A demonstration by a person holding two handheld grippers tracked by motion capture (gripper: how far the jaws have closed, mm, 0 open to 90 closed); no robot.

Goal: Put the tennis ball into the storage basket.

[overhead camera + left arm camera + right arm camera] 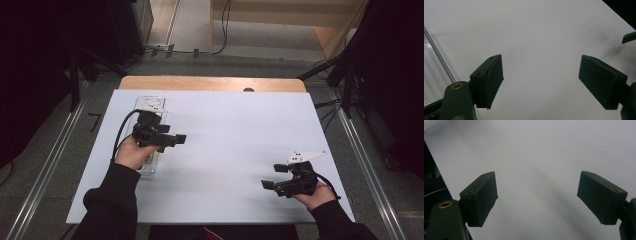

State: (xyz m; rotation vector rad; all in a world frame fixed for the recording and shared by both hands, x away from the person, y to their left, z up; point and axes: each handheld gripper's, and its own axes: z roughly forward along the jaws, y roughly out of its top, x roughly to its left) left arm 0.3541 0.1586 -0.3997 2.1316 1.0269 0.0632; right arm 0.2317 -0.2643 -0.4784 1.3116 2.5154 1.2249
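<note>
My left gripper hangs over the left part of the white board, pointing right, held by a hand in a dark sleeve. It is open, and nothing sits between its jaws. Just behind and under the hand lies a clear plastic tray; its ribbed edge runs along the left of the left gripper view. My right gripper is near the board's front right corner, pointing left. It is open over bare board. A pale three-cornered plate rides on top of it.
The board rests on a wooden table whose far edge shows beyond it. Metal rails run along the floor on both sides. Cables and dark stands lie beyond the table. A tip of the other gripper shows at the right of the left gripper view.
</note>
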